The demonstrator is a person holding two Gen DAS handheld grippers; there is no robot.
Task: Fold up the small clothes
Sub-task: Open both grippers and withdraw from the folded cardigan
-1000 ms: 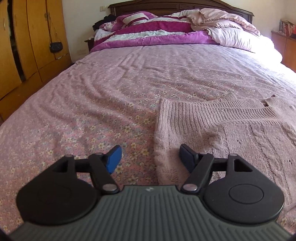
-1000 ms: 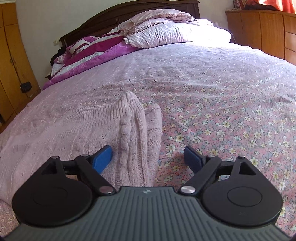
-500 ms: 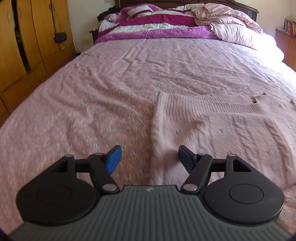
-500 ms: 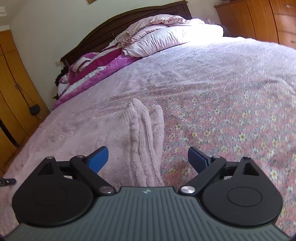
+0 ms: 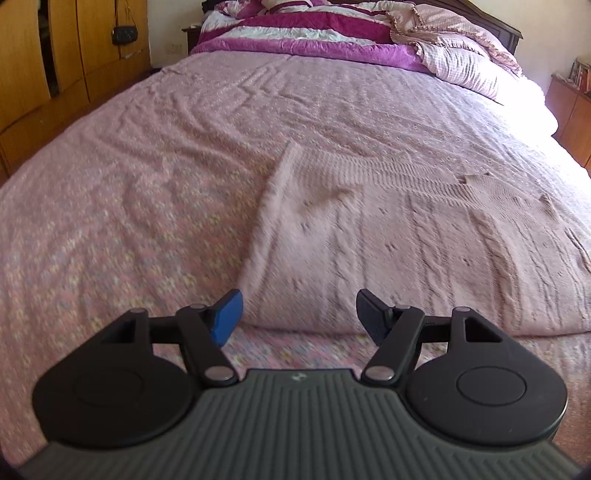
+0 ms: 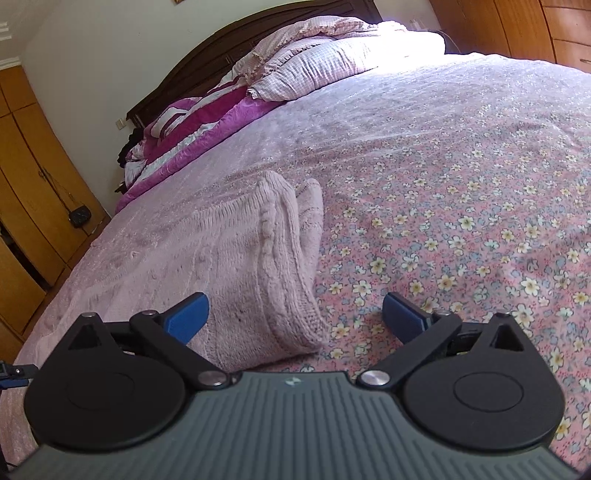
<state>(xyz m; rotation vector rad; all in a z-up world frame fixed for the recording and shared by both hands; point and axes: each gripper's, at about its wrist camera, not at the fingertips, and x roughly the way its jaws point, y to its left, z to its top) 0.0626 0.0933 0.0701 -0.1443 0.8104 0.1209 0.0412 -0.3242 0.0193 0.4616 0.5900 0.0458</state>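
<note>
**Two grippers over a knitted sweater on a bed**

One pale pink cable-knit sweater (image 5: 424,236) lies flat on the bed's pink floral bedspread (image 5: 147,206), well apart from the magenta-and-white striped quilt (image 5: 303,33) heaped at the headboard. Left gripper (image 5: 297,319) hovers at the sweater's near edge, beside its left corner; its jaws stand apart with nothing pressed between them. Right gripper (image 6: 293,317) is at the sweater's opposite side, where the folded right edge (image 6: 291,266) rises in a ridge of stacked layers. Its jaws are opening, very wide; that ridge lies between them, untouched by either blue pad (image 6: 186,319). Beyond the sweater, a checked pillow (image 6: 325,66) rests against the dark wooden headboard (image 6: 221,55).
</note>
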